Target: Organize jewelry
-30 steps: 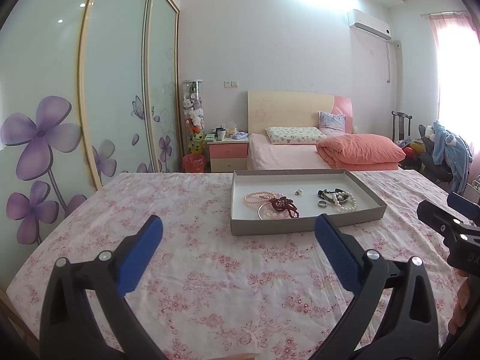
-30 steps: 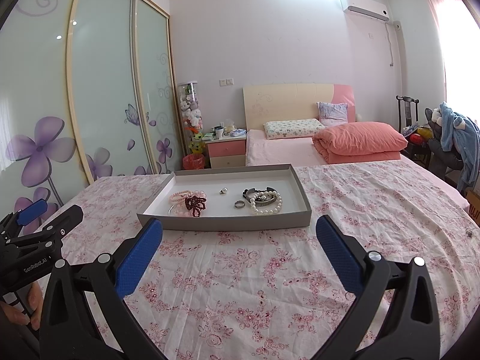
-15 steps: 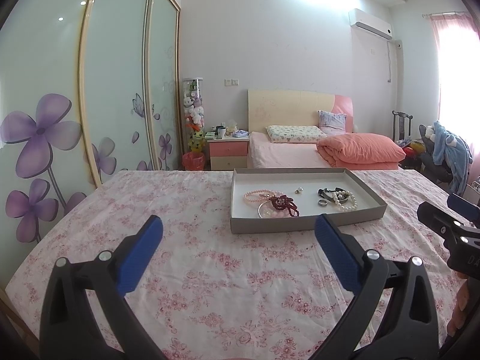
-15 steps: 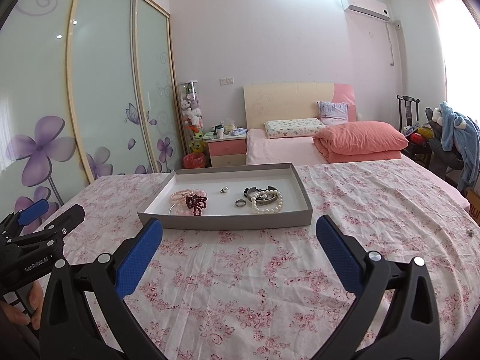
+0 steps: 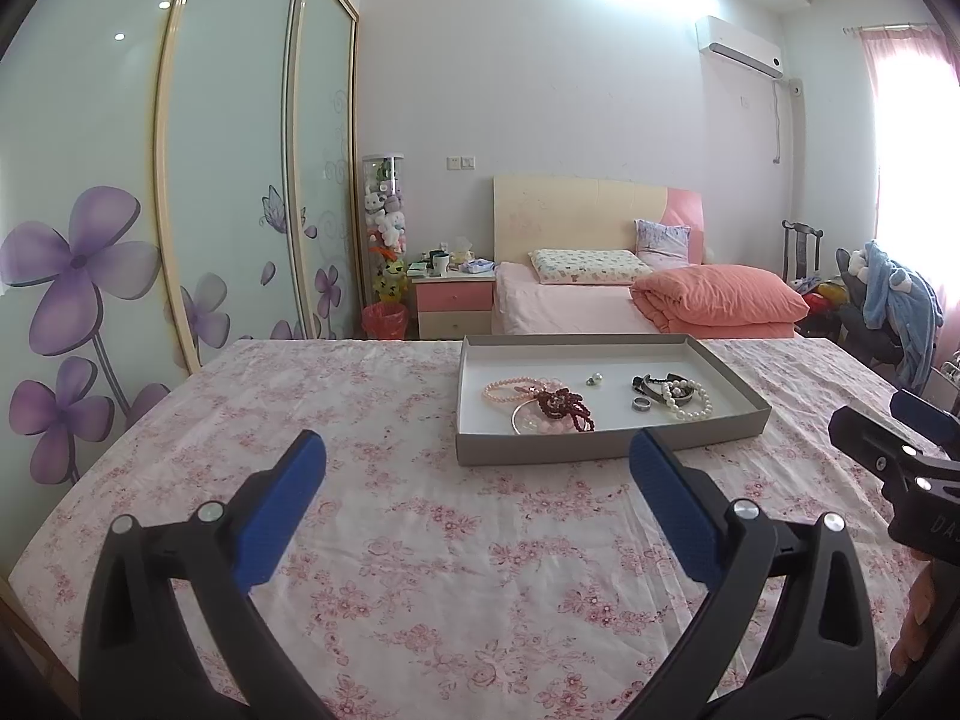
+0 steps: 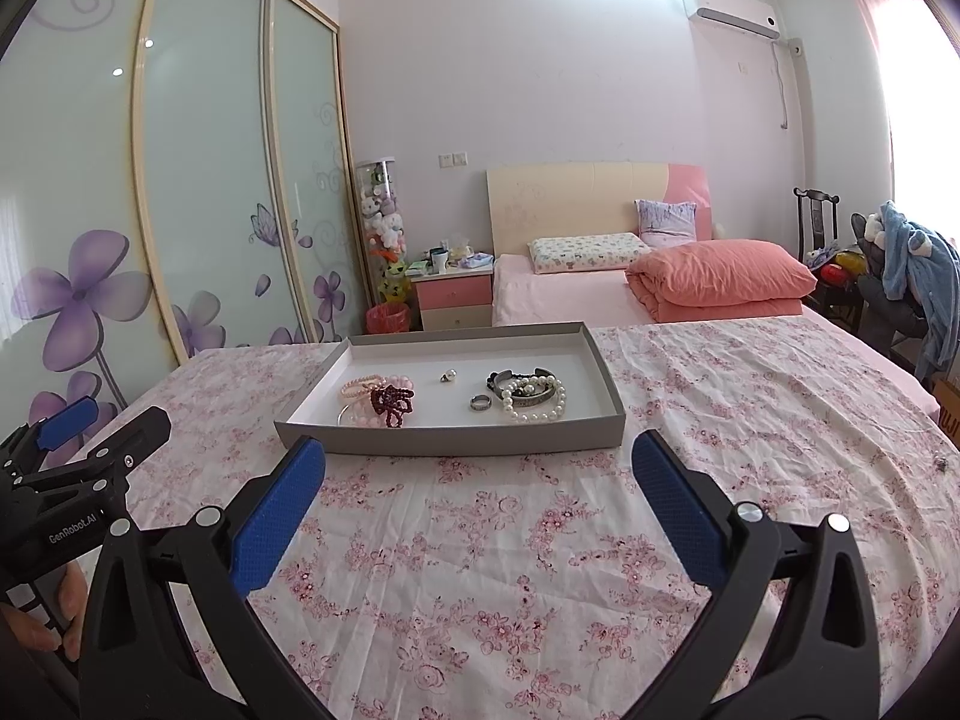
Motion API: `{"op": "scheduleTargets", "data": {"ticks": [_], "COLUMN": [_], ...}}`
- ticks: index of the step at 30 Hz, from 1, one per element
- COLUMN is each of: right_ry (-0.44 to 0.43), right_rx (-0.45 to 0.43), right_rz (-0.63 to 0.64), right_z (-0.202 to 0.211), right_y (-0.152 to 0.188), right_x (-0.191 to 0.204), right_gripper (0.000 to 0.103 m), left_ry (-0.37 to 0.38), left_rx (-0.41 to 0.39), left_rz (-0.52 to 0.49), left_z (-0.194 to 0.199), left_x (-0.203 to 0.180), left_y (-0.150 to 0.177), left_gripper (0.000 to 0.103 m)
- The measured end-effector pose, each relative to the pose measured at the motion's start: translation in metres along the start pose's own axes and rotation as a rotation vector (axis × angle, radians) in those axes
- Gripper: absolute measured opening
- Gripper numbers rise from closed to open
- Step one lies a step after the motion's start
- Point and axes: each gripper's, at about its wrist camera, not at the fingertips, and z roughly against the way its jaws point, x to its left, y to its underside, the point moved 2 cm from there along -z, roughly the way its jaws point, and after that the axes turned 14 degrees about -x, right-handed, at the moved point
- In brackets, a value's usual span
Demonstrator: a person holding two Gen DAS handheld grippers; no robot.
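Observation:
A shallow grey tray (image 5: 606,450) (image 6: 450,441) lies on the floral sheet. Inside it are a pink bead bracelet (image 5: 510,389) (image 6: 366,385), a dark red bead string (image 5: 564,405) (image 6: 393,402), a small pearl stud (image 5: 594,380) (image 6: 448,375), a metal ring (image 5: 642,403) (image 6: 480,402), a white pearl bracelet (image 5: 690,399) (image 6: 534,402) and a dark bangle (image 5: 651,383) (image 6: 516,377). My left gripper (image 5: 477,462) (image 6: 99,426) hangs open short of the tray, empty. Equally open and empty, my right gripper (image 6: 478,468) (image 5: 888,426) hovers before the tray's near wall.
The pink floral sheet (image 6: 540,540) spreads wide around the tray. Behind stand a bed with an orange duvet (image 5: 717,300), a pink nightstand (image 5: 453,306), sliding wardrobe doors (image 5: 228,180) on the left, and a chair with blue clothing (image 5: 900,300) on the right.
Both grippers have eased slightly nearer the tray, which sits a touch lower and larger in view. The jaws stay open.

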Motion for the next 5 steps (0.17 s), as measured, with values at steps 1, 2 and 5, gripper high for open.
{"op": "scheduleTargets", "data": {"ticks": [1,2,5], "right_ry": [0.000,0.000,0.001], "right_rx": [-0.001,-0.001,-0.001], "right_rz": [0.000,-0.001,-0.001], "right_z": [0.0004,-0.0003,-0.0004], "right_y": [0.0001,-0.0004,-0.0004], "right_x": [0.0002,-0.0003,-0.0004], "right_gripper": [0.101,0.101,0.101], "left_ry": [0.000,0.000,0.000], "left_rx": [-0.001,-0.001,0.000], "left_rz": [0.001,0.002,0.002], "left_z": [0.0000,0.0003,0.0004], "left_x": [0.0001,-0.0007,-0.0012], "left_y": [-0.0002,0.0000,0.0000], "left_gripper": [0.099,0.099,0.099]}}
